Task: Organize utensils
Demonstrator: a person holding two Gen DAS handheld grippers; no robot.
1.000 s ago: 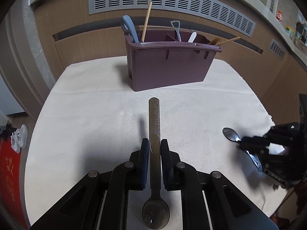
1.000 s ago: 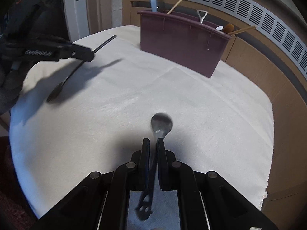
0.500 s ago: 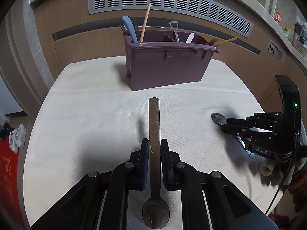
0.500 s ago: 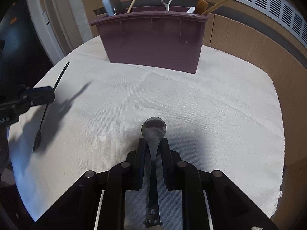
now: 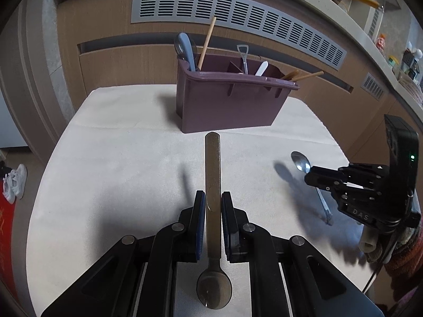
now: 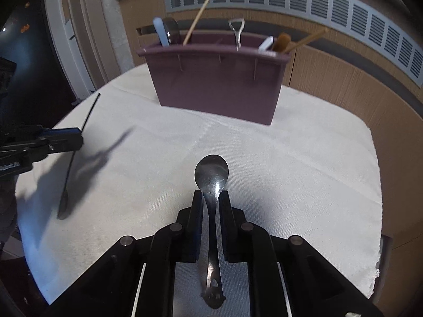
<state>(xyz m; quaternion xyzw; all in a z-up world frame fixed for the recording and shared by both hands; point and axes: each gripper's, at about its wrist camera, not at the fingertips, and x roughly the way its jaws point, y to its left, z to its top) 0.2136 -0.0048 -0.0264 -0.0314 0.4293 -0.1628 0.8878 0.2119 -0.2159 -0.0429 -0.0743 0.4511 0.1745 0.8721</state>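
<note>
Your left gripper (image 5: 213, 203) is clamped on the flat handle of a dull bronze-coloured spoon (image 5: 213, 174), which points handle-first toward the caddy while its bowl hangs back between the gripper arms, close to the camera. Your right gripper (image 6: 211, 198) has a shiny steel spoon (image 6: 211, 177) between its pads, bowl forward and the decorated handle end trailing back toward the camera; its jaws are closing at this moment, with the narrow neck of that spoon between them and the pads bearing on it. Both spoons are lifted clear of the table (image 5: 132, 163), which is covered with a cream cloth, and each casts a shadow on the cloth below. From the left wrist view you see the right gripper (image 5: 314, 175) off to the right with the steel spoon (image 5: 301, 161) sticking out ahead of it; from the right wrist view the left gripper (image 6: 76, 138) shows at the left edge with the dark spoon (image 6: 76, 153) slanting through it. The maroon utensil caddy (image 5: 227, 103) stands upright at the far side of the table, well apart from both grippers, divided into compartments. It already holds a blue-handled utensil (image 5: 185, 50) and a wooden chopstick (image 5: 207, 42) at its left end, a small metal shovel-shaped spoon (image 5: 243, 56) and a white handle (image 5: 261, 68) near the middle, and wooden handles (image 5: 304, 75) leaning out at its right end.
</note>
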